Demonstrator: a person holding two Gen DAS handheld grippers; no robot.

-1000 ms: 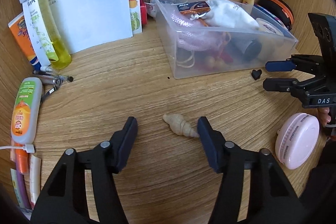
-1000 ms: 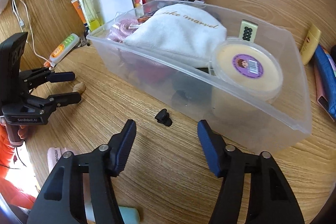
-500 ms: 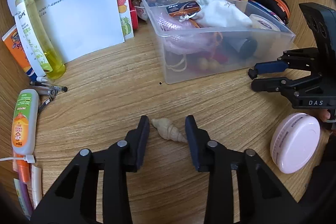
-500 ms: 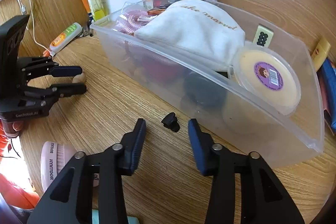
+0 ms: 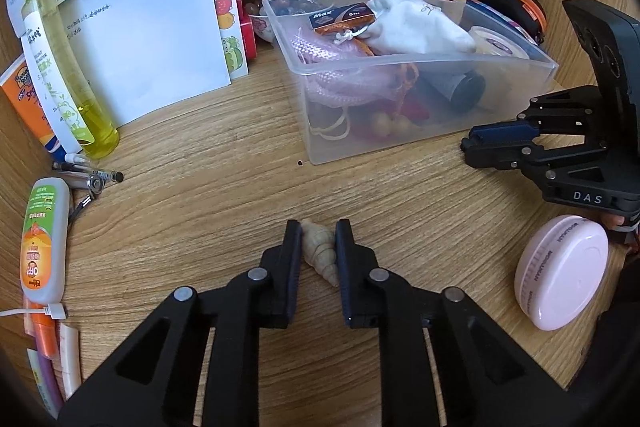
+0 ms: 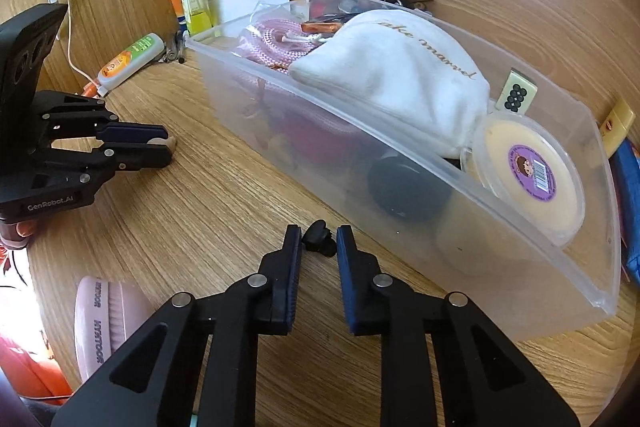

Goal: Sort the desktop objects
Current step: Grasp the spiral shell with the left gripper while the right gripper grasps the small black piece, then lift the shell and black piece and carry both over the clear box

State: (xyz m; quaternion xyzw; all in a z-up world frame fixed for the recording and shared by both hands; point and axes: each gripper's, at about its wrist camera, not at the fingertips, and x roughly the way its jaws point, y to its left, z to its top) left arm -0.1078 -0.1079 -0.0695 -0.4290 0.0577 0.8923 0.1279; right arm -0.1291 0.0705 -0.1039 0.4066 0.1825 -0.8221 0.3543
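A beige spiral seashell (image 5: 320, 253) lies on the wooden desk, and my left gripper (image 5: 318, 231) is shut on it, both pads touching its sides. A small black heart-shaped piece (image 6: 319, 238) lies on the desk by the clear plastic box (image 6: 520, 243). My right gripper (image 6: 318, 237) is closed around it, the pads at its sides. In the left wrist view the right gripper (image 5: 476, 147) stands at the right, in front of the box (image 5: 420, 67). In the right wrist view the left gripper (image 6: 164, 151) stands at the left, the shell tip showing between its jaws.
The box holds a white pouch (image 6: 396, 79), pink cord, a round tub (image 6: 528, 167) and other items. A pink round case (image 5: 560, 273) lies at the right. A yellow bottle (image 5: 60, 67), papers (image 5: 152, 27), a green-orange tube (image 5: 42, 231) and pens lie at the left.
Both grippers moved forward and closed: the left onto the seashell, the right around the small black piece. Both were wide open one second ago.
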